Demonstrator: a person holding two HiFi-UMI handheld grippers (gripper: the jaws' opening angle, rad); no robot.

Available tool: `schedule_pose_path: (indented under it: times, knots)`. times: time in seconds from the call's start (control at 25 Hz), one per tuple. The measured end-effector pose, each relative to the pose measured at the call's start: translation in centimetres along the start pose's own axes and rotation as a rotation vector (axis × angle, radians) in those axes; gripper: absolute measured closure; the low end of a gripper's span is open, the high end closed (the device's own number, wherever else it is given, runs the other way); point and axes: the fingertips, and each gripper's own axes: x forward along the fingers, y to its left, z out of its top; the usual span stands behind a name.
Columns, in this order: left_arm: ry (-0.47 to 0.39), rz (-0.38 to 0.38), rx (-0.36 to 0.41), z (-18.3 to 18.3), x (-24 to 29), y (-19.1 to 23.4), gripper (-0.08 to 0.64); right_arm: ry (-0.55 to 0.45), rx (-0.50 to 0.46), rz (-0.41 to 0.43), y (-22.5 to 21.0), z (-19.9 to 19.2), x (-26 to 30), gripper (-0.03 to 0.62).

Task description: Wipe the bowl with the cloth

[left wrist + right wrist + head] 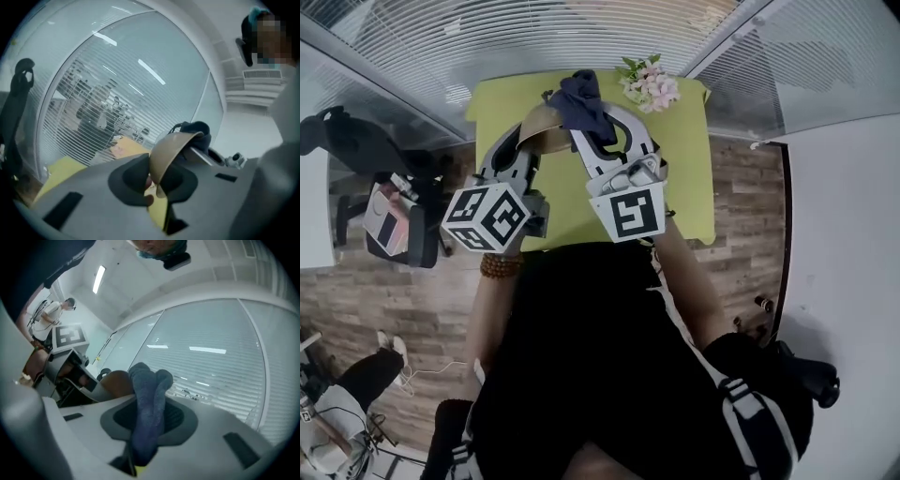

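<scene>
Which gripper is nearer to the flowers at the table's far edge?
Right. The right gripper, shut on the cloth, sits just left of the flowers. The left gripper, holding the bowl, is farther off on that side.

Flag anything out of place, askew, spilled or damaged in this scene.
Nothing stands out. The tan bowl is tipped on its side, but only because the left gripper is clamped on its rim for wiping. The right gripper grips the blue cloth right beside it. Nothing looks spilled or broken.
</scene>
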Motion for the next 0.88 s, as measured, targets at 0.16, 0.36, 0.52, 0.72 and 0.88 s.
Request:
schedule_pose_path:
  times: [0.16,0.36,0.52,0.72,0.88]
  knots:
    - [-0.124,-0.007,-0.171,1.6,-0.5,-0.6,0.523,-0.108,0.27,-0.069,-1.8,0.9,0.3,0.509]
    - [-0.217,-0.024,-0.359,1.8,-0.7,-0.8,0.515,-0.091,0.845,-0.009,-2.1,-1.7,0.8,0.511]
    - [-0.2,-0.051,-0.416,0.0,-0.3,-0.2,0.502,0.002,1.108,0.046,-0.5,-4.4,1.2,0.511]
    - [-0.019,-0.088,-0.165,-2.4,-0.2,-0.1,0.413,0.126,0.604,-0.045,-1.9,-6.3,0.3,0.517]
    - [0.091,0.082,0.255,-2.7,-0.3,1.3,0.404,0.165,-0.102,0.033,0.7,-3.5,0.0,0.514]
